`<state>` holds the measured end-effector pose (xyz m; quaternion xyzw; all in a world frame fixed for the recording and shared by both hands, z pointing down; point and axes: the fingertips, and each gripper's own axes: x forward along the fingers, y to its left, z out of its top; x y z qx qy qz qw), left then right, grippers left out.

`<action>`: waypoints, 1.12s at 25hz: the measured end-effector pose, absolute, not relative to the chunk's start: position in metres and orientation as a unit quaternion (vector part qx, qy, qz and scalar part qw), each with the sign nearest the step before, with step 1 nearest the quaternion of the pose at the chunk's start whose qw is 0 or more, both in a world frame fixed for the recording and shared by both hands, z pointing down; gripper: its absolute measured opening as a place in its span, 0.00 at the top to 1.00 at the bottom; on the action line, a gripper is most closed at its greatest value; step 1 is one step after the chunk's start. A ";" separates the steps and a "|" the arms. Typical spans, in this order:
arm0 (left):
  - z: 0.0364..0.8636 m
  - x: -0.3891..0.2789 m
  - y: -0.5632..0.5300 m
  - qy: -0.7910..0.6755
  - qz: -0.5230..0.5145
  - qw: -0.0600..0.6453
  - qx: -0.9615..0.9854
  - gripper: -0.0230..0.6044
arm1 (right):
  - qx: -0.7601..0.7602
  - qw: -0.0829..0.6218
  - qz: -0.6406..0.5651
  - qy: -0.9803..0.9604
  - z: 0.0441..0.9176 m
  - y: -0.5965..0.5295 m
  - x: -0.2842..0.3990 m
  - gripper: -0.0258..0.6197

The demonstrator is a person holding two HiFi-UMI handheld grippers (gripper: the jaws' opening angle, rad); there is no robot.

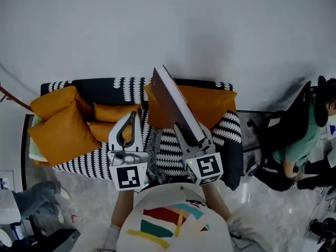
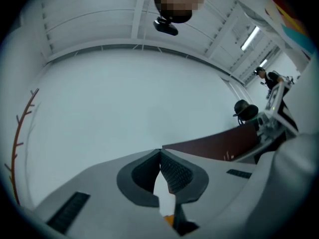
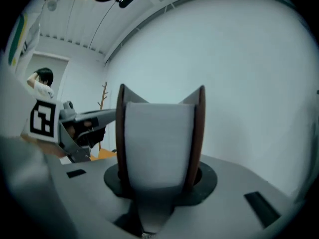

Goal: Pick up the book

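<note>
Clamping the book [image 1: 169, 101] across both covers at one edge, my right tongs [image 1: 190, 134] grip it. It looks stiff, probably weighty. My left tongs [image 1: 126, 133] are closed, empty.

We see dim, flat, cool light in the head view, with a soft grey shadow on the pale plain wall [image 1: 210, 35] behind the dark brown hardcover book [image 1: 167, 105]. Both gripper views bend strongly and fade to black at their round edges (a fisheye effect). A long bright ceiling strip lamp [image 2: 249, 38] glares in the left gripper view, and its foreground looks soft, unfocused
</note>
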<state>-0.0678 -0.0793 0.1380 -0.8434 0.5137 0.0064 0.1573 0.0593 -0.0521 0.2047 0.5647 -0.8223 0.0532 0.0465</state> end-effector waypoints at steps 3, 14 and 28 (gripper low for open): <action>0.121 -0.051 -0.078 0.490 -0.022 0.228 -0.841 0.96 | 0.572 -0.007 0.039 -0.819 0.164 -0.034 0.073 0.72; 0.089 -0.010 -0.082 0.439 0.005 0.276 -0.855 0.96 | 0.603 -0.030 -0.023 -0.797 0.128 -0.001 0.101 0.72; 0.078 0.001 -0.072 0.444 0.014 0.277 -0.852 0.96 | 0.604 -0.046 0.047 -0.795 0.153 0.000 0.130 0.72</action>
